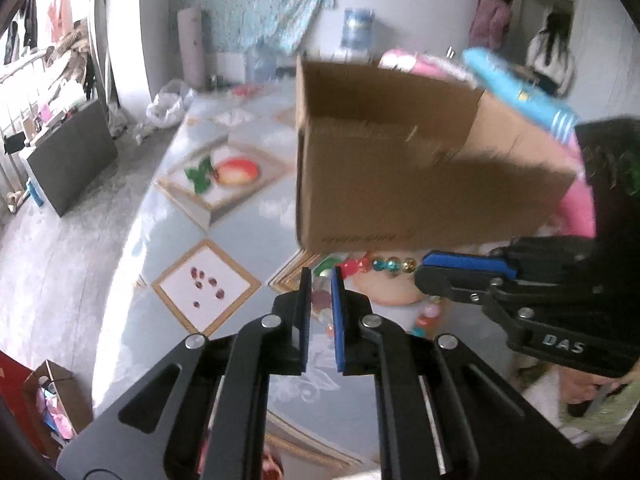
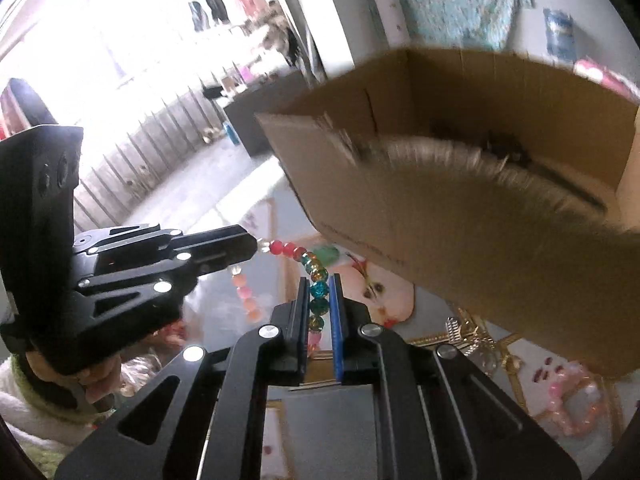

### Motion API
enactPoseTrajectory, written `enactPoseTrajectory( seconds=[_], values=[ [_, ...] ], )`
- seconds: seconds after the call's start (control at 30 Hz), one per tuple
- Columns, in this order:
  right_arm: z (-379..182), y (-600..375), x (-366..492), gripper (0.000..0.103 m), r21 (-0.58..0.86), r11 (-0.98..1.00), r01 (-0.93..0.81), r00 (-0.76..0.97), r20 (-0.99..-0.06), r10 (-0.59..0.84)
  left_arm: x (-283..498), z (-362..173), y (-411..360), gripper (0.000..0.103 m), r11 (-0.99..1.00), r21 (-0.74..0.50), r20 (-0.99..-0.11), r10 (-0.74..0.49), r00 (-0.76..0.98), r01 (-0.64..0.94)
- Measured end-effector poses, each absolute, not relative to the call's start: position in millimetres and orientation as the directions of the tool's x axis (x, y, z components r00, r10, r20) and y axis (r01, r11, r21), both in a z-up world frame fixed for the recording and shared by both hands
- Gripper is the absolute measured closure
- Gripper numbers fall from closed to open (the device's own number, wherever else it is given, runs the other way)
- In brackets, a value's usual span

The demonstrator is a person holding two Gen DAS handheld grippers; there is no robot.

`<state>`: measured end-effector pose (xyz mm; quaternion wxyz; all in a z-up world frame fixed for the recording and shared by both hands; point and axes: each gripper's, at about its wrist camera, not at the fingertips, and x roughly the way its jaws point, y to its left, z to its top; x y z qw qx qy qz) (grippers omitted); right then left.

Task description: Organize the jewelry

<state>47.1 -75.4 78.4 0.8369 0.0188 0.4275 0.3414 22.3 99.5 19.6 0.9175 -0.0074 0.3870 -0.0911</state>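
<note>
A string of coloured beads, red, green, amber and teal, hangs stretched between my two grippers just above the table. My right gripper is shut on its teal and amber beads, which sit between the blue pads. My left gripper comes in from the left and pinches the strand's other end next to a clear bead. In the left wrist view the left gripper has blurred beads between its narrow jaws, and the bead string runs right to the right gripper. An open cardboard box stands just behind the strand.
The table wears a grey cloth printed with fruit pictures; its left edge drops to the floor. A pink bead bracelet and a gold ornament lie right of the box. Pink and blue packages sit behind it. Two people stand far back.
</note>
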Motion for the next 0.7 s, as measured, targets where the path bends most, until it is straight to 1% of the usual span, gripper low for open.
enactPoseTrajectory(
  seconds=[0.13,0.27,0.33,0.4,0.5,0.53,0.6,0.7],
  values=[
    [126.5,-88.9,33.0,0.093,0.294,0.740,-0.605,0.469,-0.619,0.630,6.0,67.5,93.3,0.094,0.976,-0.098,-0.630,-0.213,0.747,0.196],
    [174.5,-104.0,44.8,0.093,0.262,0.728,-0.633,0.531,-0.538,0.655,17.8,119.8,77.9,0.094,0.959,-0.083,-0.541,-0.271,0.797,0.270],
    [195.7,-115.4,62.9,0.093,0.252,0.732,-0.633,0.553,-0.515,0.655,34.4,137.0,70.2,0.094,0.952,-0.074,-0.521,-0.291,0.803,0.297],
    [207.7,-121.0,80.1,0.093,0.240,0.741,-0.628,0.567,-0.511,0.646,51.7,146.6,63.7,0.094,0.950,-0.059,-0.510,-0.294,0.808,0.308],
    [211.3,-119.0,114.0,0.093,0.248,0.754,-0.608,0.558,-0.543,0.628,85.0,151.1,53.0,0.094,0.946,-0.043,-0.521,-0.296,0.800,0.322],
    [208.3,-118.4,132.3,0.093,0.260,0.760,-0.595,0.538,-0.574,0.617,95.6,149.0,53.0,0.094,0.944,-0.050,-0.534,-0.301,0.790,0.326],
    [199.6,-117.6,153.2,0.093,0.283,0.773,-0.568,0.509,-0.617,0.600,121.9,136.0,50.4,0.094,0.943,-0.064,-0.588,-0.299,0.751,0.326],
    [174.7,-117.7,186.9,0.093,0.337,0.784,-0.522,0.416,-0.701,0.579,146.0,115.0,46.3,0.094,0.947,-0.069,-0.655,-0.281,0.701,0.315]
  ],
)
